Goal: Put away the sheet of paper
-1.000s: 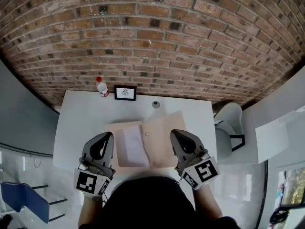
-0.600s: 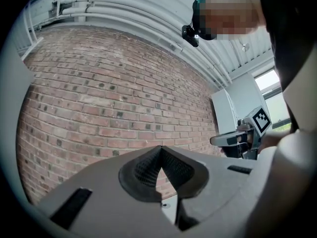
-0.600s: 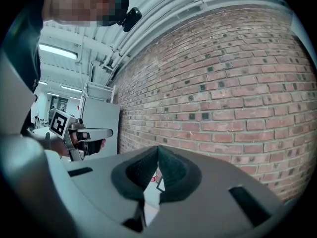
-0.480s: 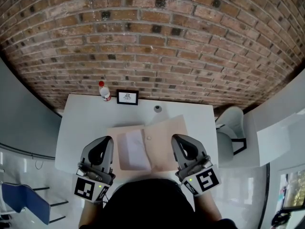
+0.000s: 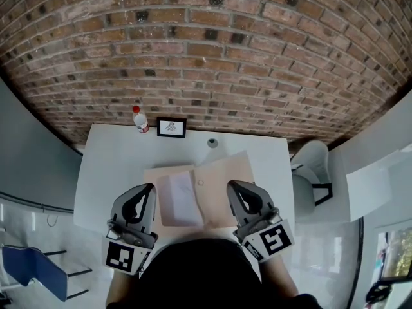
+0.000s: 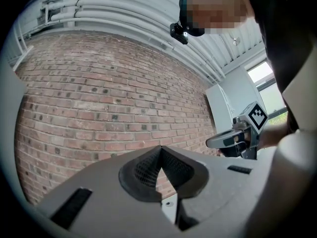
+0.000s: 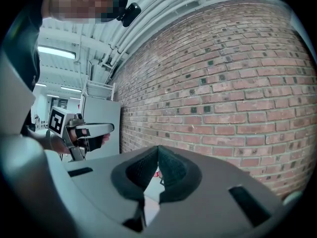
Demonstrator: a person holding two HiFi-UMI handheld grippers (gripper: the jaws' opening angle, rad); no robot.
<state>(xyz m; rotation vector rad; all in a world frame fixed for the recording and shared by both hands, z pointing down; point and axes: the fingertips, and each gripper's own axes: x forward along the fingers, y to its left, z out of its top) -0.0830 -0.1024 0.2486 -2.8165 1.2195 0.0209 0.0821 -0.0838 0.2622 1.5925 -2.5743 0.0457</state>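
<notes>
A white sheet of paper (image 5: 178, 198) lies on the left half of an open tan folder (image 5: 222, 179) in the middle of the white table (image 5: 103, 166). My left gripper (image 5: 148, 188) hovers just left of the sheet, over the table's near edge, and its jaws are shut on nothing. My right gripper (image 5: 230, 185) hangs over the folder's right half, also shut and empty. In the left gripper view the closed tips (image 6: 161, 148) point at the brick wall. The right gripper view shows its closed tips (image 7: 158, 148) the same way.
A red-capped bottle (image 5: 139, 119), a small framed card (image 5: 170, 127) and a small grey round thing (image 5: 212, 143) stand along the table's far edge by the brick wall. A white chair (image 5: 309, 172) is at the right, a blue chair (image 5: 32, 269) at the lower left.
The right gripper has edged slightly left over the folder. The left gripper, the paper and the folder stay where they were.
</notes>
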